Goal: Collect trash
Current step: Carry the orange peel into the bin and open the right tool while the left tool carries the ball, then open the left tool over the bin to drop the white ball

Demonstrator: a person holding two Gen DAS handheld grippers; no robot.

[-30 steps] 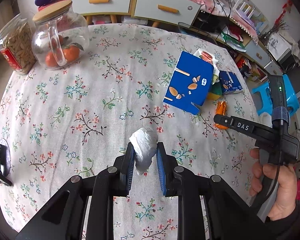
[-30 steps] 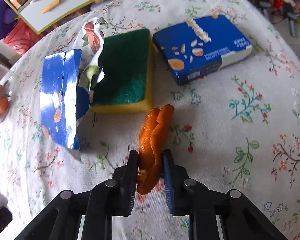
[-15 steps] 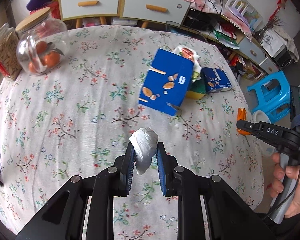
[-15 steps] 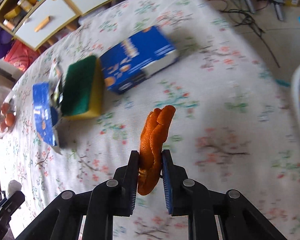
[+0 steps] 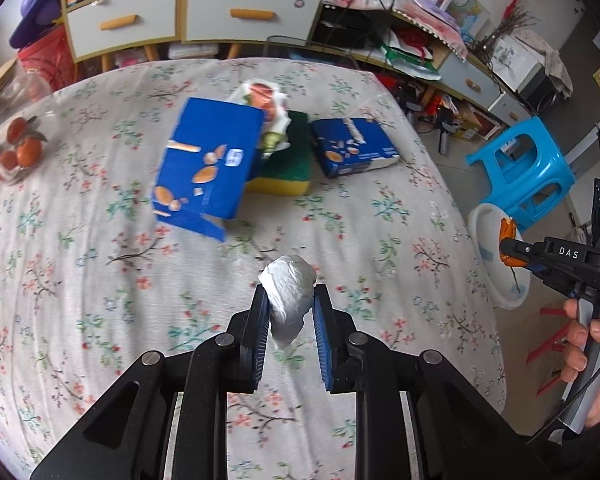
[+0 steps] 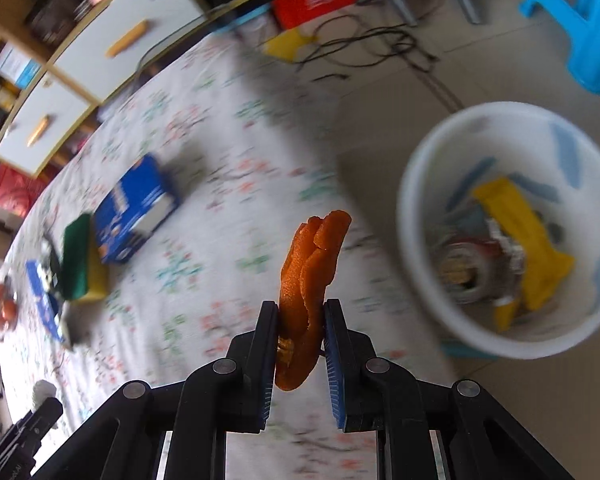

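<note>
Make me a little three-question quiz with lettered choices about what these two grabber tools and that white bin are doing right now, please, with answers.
1. Where is the white bin?
A. on the table
B. on the floor beside the table
C. on the blue stool

2. What colour is the peel in the right gripper?
A. orange
B. green
C. white

3. What is the state of the left gripper?
A. open, holding nothing
B. shut on a sponge
C. shut on the crumpled tissue

Answers: 1 B, the bin stands past the table edge on the floor. 2 A, the peel is bright orange. 3 C, both fingers press the white wad.
</note>
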